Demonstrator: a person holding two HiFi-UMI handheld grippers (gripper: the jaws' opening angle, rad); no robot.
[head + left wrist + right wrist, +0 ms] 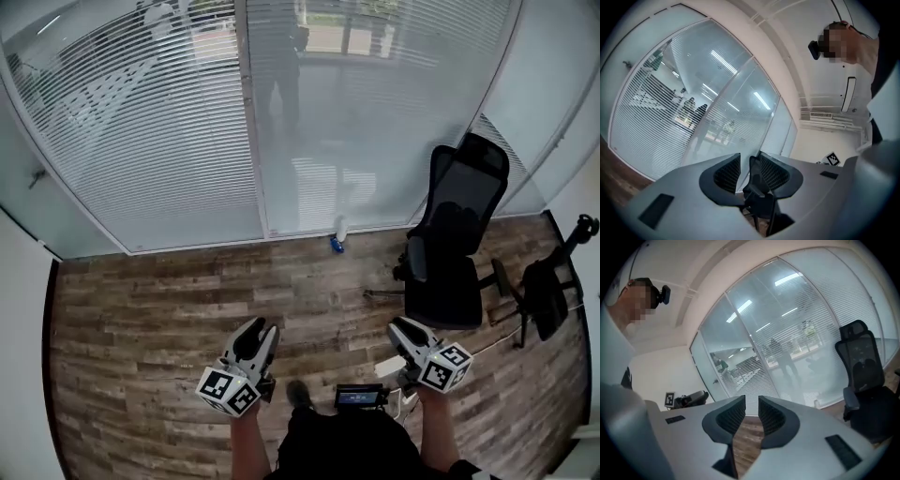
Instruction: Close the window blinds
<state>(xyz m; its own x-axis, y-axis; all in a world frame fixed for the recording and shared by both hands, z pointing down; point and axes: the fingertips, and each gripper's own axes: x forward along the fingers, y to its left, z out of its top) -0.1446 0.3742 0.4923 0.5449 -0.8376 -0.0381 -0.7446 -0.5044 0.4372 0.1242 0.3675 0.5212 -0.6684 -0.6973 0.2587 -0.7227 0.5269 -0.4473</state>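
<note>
Left gripper (261, 330) and right gripper (401, 328) are held released, empty, well back from the gapped blinds (141, 122); a closer, square approach is called for.

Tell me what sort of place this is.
Probably an office room: a glass partition wall hung with slatted blinds, a black office chair, and wood-plank flooring.
</note>
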